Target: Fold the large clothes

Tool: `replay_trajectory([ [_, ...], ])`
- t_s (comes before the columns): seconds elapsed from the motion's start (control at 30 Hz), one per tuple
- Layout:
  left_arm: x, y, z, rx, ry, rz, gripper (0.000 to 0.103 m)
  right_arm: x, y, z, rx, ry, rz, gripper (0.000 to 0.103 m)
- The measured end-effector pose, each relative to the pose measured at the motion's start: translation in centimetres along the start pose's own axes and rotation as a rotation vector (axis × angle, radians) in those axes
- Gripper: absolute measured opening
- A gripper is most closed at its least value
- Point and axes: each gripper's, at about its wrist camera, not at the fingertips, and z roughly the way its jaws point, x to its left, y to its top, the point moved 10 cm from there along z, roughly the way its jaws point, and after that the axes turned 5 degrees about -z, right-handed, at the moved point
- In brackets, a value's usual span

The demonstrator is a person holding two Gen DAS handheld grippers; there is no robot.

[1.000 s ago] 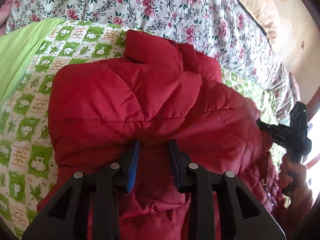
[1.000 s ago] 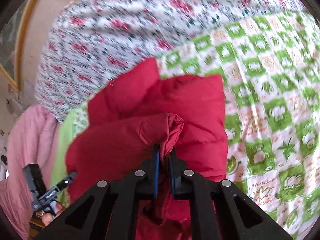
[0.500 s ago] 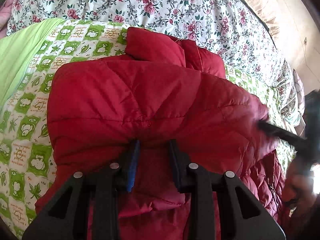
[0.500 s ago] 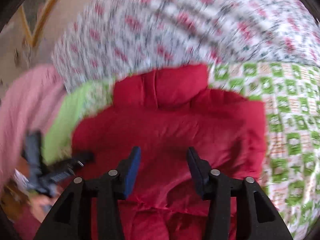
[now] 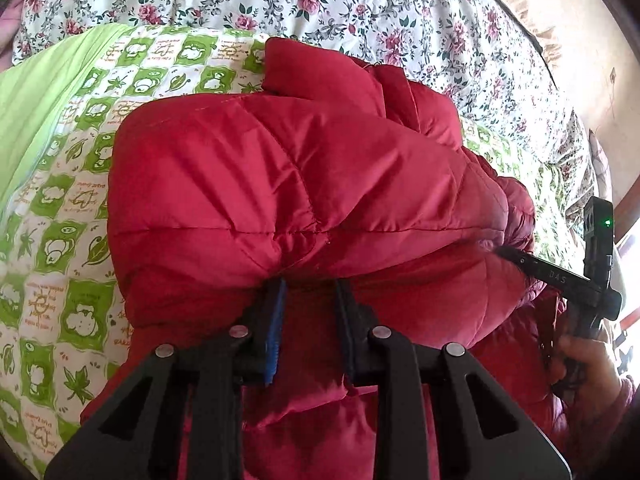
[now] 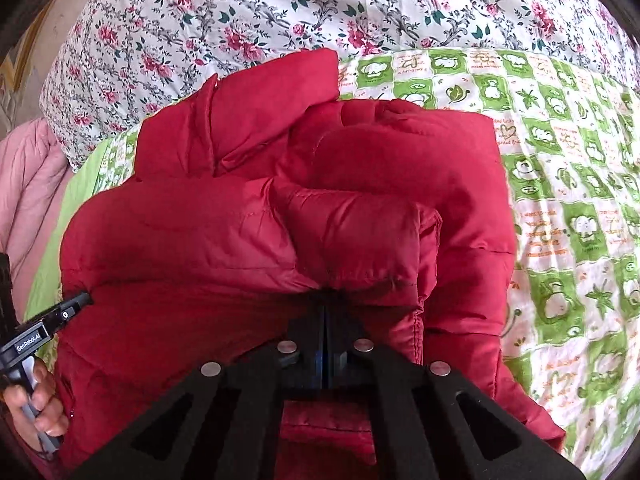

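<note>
Two black fingers of the left gripper (image 5: 310, 312) are standing a narrow gap apart in the left wrist view, pinching a thick fold of the red puffer jacket (image 5: 304, 184) between the blue pad and its mate. That jacket is lying bunched on a green-and-white checked blanket (image 5: 72, 240), with a floral quilt (image 5: 320, 4) spreading beyond it (and a plain green sheet (image 5: 36, 96) showing at the left edge). At the far right, the right gripper (image 5: 500, 251) is poking into the jacket's side, a hand (image 5: 588, 364) gripping its handle.

From the right wrist view, the right gripper (image 6: 325, 300) is sitting with its jaws having just snapped fully together, clamping the jacket's (image 6: 280, 216) folded hem. Pink bedding (image 6: 28, 176) is peeking in at the left.
</note>
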Motion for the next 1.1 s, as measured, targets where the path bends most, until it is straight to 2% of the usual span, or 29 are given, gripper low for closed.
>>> replay_trajectory([
  [0.13,0.3,-0.1,0.2,0.009,-0.012,-0.012,0.023,-0.3,-0.2,-0.1,-0.02,0.044,0.035,0.0],
  [0.3,0.0,-0.2,0.3,0.016,0.066,0.008,0.022,-0.6,-0.4,-0.2,-0.021,0.073,0.046,0.0],
  [0.5,0.2,0.1,0.6,0.027,0.148,-0.037,0.022,-1.1,-0.6,-0.3,-0.006,0.109,0.082,0.0],
  [0.7,0.3,-0.2,0.6,0.005,0.179,-0.045,0.022,-1.4,-0.9,-0.6,0.04,0.133,0.102,0.0],
  [0.77,0.1,-0.1,0.3,0.011,0.211,-0.03,0.022,-1.3,-0.8,-1.5,0.05,0.134,0.124,0.0],
  [0.87,-0.5,0.0,-0.6,0.015,0.24,0.013,0.022,-0.6,-0.6,-4.4,0.021,0.087,0.079,0.011],
  [0.93,-0.7,-0.1,-1.6,0.018,0.224,0.01,0.025,0.1,-0.7,-6.0,0.0,0.081,0.054,0.031],
  [0.97,-0.7,-0.2,-2.2,0.013,0.205,0.001,0.026,0.3,-0.9,-7.1,-0.014,0.077,0.04,0.045],
  [1.1,-0.6,-0.8,-5.2,-0.015,0.141,-0.033,0.027,0.8,-2.1,-10.6,-0.039,0.066,0.02,0.047],
])
